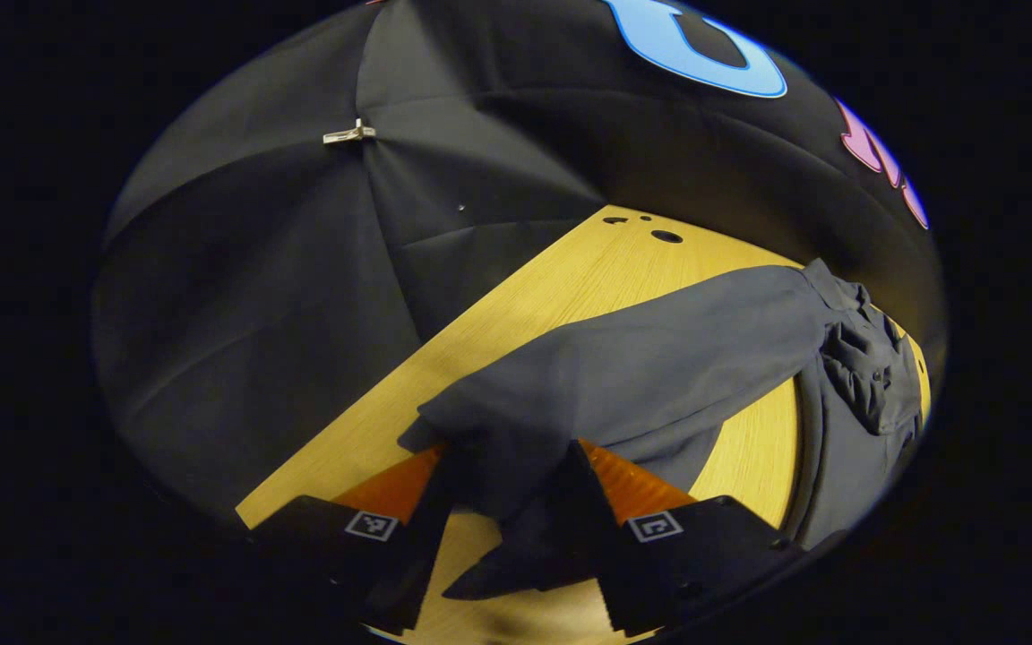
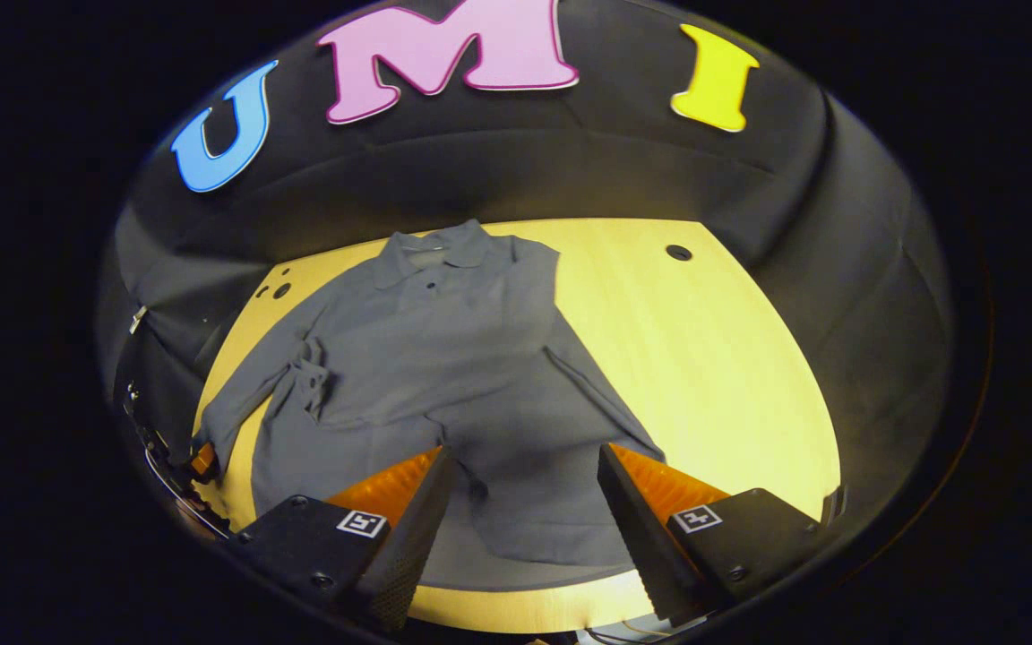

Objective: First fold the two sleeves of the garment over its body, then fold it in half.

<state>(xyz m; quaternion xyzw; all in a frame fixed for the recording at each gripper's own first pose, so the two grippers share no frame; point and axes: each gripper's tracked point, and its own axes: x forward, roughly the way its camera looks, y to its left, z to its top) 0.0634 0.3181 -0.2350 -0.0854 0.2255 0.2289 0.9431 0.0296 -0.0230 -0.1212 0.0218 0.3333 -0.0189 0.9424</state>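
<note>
Left gripper view shows the left gripper (image 1: 511,502) low over a yellow wooden table (image 1: 561,287) with a fine straight grain and small round holes near its far corner. Its two wedge-shaped fingers (image 1: 632,488) are drawn in on the cuff end of a sleeve (image 1: 641,376) of a grey shirt (image 1: 856,430); the soft cloth is bunched between them and a fold hangs down below. It is difficult to tell if both fingers really press on it. The sleeve stretches away to the right, a little raised, toward the crumpled body with its collar and small buttons. A small metal clip (image 1: 348,134) sits on the black cloth wall.

Right gripper view looks over the right gripper (image 2: 520,484), whose fingers (image 2: 417,520) stand wide apart above the lower hem, holding nothing. The grey shirt (image 2: 444,376) lies flat on the table (image 2: 713,358), collar at the far side. One sleeve (image 2: 606,403) is already folded over the body on the right, its edge making a long diagonal line. The other sleeve (image 2: 252,385) reaches out to the left, where the left gripper (image 2: 202,461) meets its end.
</note>
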